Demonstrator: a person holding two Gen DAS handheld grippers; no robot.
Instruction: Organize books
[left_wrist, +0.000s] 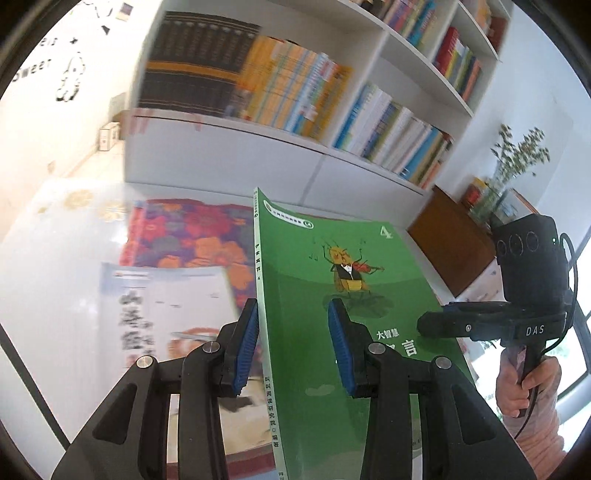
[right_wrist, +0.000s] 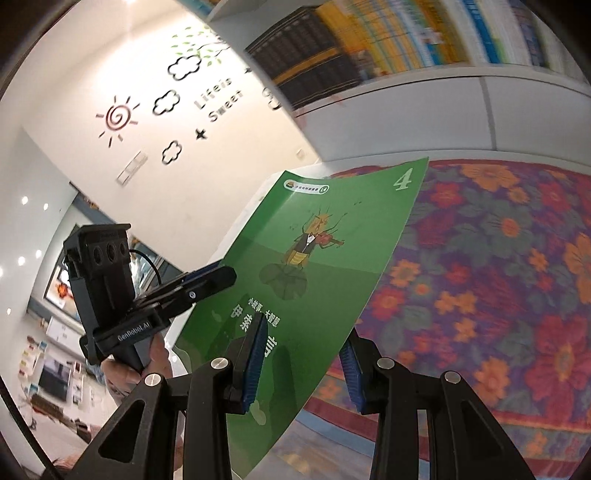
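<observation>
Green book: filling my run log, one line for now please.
green book | lifted, off floral cloth | left tongs grip spine | right tongs grip opposite edge | bookshelf ahead

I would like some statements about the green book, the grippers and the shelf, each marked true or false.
1. Both grippers hold the green book. True: the left gripper clamps its spine edge, the right gripper its opposite edge.
2. The book's cover shows an insect playing a violin. True.
3. The number on the cover is 7. False: it is 4.
4. The book lies flat on the floral cloth. False: it is held up in the air above the cloth.
5. The shelf has no books in it. False: rows of books fill its compartments.
6. Another book, with a pale cover, lies below the left gripper. True.
</observation>
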